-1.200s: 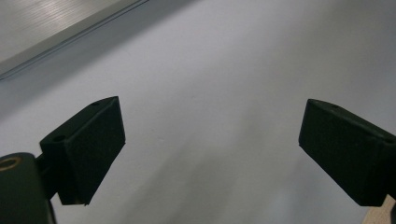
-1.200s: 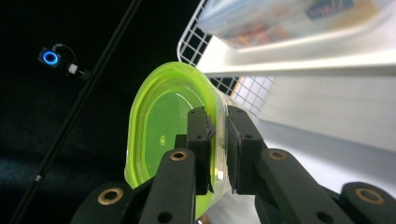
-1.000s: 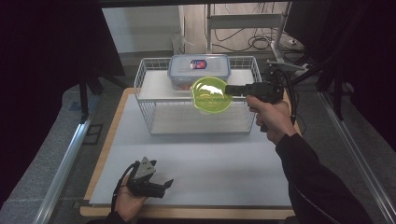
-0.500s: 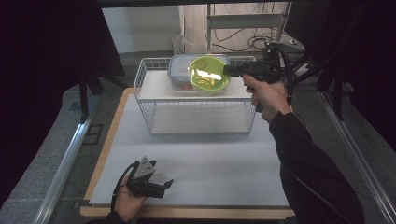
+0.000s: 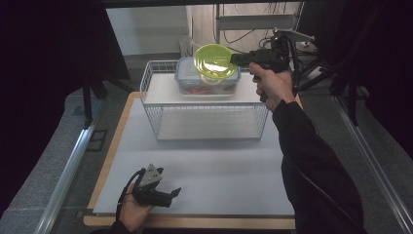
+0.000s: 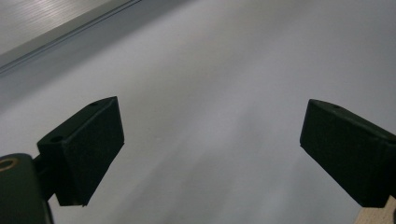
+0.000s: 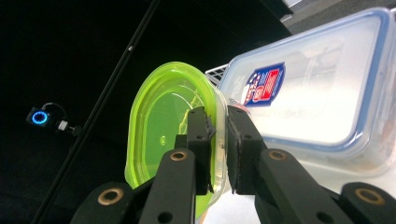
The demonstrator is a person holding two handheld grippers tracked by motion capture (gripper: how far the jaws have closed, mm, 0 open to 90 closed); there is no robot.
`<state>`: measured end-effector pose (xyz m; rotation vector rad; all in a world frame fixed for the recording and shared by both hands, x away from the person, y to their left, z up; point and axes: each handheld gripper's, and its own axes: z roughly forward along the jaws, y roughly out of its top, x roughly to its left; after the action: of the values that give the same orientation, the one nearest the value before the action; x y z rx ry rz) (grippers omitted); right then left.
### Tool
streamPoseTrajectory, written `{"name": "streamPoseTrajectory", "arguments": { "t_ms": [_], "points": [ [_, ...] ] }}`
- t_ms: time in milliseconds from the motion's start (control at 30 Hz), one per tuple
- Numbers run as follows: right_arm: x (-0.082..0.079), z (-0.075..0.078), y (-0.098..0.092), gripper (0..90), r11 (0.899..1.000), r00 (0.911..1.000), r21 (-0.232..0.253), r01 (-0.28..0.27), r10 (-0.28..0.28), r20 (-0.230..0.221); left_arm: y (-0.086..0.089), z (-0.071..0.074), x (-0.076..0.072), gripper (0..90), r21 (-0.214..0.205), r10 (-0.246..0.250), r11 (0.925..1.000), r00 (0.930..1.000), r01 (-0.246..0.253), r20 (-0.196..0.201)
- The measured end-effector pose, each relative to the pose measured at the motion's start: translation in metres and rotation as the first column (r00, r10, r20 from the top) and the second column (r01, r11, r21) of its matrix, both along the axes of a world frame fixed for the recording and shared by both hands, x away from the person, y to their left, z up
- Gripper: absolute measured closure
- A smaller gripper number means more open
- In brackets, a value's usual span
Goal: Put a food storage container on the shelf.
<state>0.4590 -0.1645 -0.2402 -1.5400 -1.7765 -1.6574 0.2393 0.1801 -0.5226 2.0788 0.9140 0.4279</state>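
Above the back of the white wire rack (image 5: 204, 122), a lime-green plastic bowl (image 5: 213, 61), tilted and held in the air over a clear lidded food container (image 5: 187, 80) with a blue-edged lid and a red-and-blue label. Pinched at its rim by the right gripper (image 5: 234, 59), jaws narrow, one pad inside the wall and one outside, seen close in the right gripper view (image 7: 219, 140). Near the front edge of the pale table mat (image 5: 219, 165), well apart from the rack, the left gripper (image 5: 170, 194), jaws wide with nothing between them.
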Motion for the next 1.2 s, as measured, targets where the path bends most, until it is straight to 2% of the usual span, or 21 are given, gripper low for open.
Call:
{"name": "streamPoseTrajectory", "arguments": {
  "t_ms": [633,1067,1200],
  "points": [
    [0.031,0.009,0.013,80.5,0.995,0.9951,-0.039,0.096,-0.097,-0.018,0.000,-0.001,0.000,6.1,-0.005,-0.006,1.0000,1.0000,0.006,-0.003],
    [0.049,0.006,0.029,80.4,0.984,0.9866,-0.081,0.159,-0.161,-0.026,0.000,0.000,0.000,6.2,-0.007,-0.015,0.9999,0.9999,0.015,-0.003],
    [0.053,0.004,0.033,80.4,0.982,0.9858,-0.095,0.163,-0.166,-0.026,0.000,-0.001,0.000,6.2,-0.006,-0.016,0.9999,0.9999,0.016,-0.006]
  ]
}}
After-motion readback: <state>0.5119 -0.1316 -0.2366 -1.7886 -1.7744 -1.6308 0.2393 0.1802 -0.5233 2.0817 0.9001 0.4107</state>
